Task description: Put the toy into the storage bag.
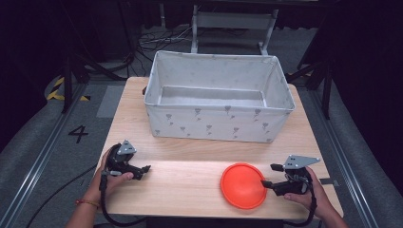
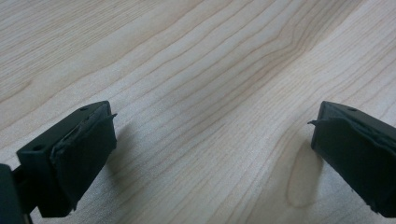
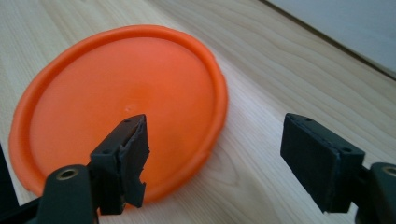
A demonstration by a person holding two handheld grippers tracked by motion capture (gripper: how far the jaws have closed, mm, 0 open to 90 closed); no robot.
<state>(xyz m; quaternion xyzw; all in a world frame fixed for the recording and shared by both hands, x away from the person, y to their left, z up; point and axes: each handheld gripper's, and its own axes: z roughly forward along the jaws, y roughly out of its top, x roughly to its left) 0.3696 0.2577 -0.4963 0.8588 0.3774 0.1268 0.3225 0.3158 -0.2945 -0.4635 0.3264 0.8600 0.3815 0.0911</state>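
An orange disc point(image 1: 243, 185) lies flat on the wooden table point(image 1: 190, 180), near its front right. My right gripper point(image 1: 269, 175) stands open at the disc's right edge, pointing left. In the right gripper view one jaw hangs over the orange disc point(image 3: 121, 98) and the other over bare wood, with the rim between them and nothing pressed. My left gripper point(image 1: 145, 169) rests open at the front left of the table. The left gripper's point(image 2: 212, 135) jaws stand wide apart over bare wood with nothing between them.
A large white fabric bin point(image 1: 218, 95) with an open top stands across the far half of the table; its white wall point(image 3: 345, 23) shows at top right in the right gripper view. Cables trail from both grippers over the table's front edge.
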